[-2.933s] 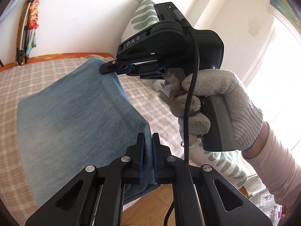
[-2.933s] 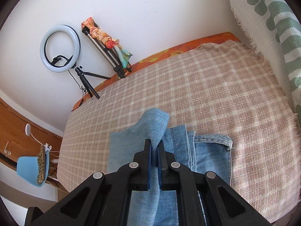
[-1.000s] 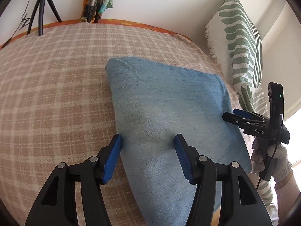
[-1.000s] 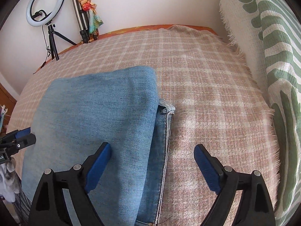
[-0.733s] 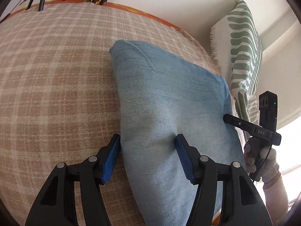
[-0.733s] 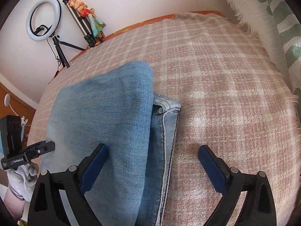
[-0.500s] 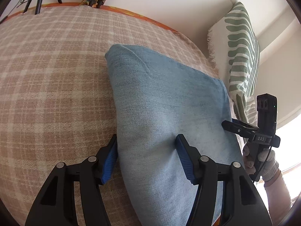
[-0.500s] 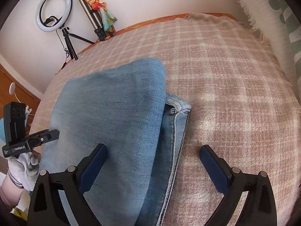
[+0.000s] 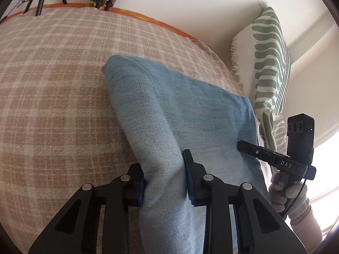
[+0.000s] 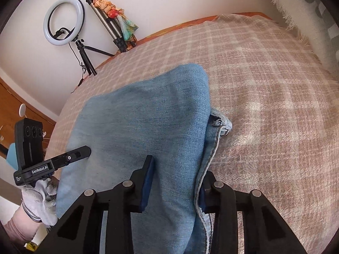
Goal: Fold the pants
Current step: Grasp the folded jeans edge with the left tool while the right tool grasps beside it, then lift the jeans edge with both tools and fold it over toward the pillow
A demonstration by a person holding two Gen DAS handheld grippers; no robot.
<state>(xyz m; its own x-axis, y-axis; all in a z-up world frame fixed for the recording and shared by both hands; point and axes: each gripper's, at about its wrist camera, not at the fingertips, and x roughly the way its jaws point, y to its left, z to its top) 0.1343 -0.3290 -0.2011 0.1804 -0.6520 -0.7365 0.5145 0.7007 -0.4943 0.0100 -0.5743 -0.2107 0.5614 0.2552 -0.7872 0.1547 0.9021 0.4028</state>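
The light blue denim pants lie folded in a thick stack on the checked bedspread. My left gripper is shut on the stack's left edge, with the cloth bunched between its blue pads. My right gripper is shut on the stack's right edge, where the waistband seam sticks out from under the top layer. The pants fill the middle of the right wrist view. Each gripper shows in the other's view, the right and the left.
A green-patterned white pillow stands at the bed's right side against the wall. A ring light on a tripod and a second tripod with a scarf stand behind the bed. Wooden furniture is at the far left.
Both grippers let go of the folded-over leg, opened wide above the stack, then came down and closed on its two near edges. The stack's near end now bunches up between the pads.
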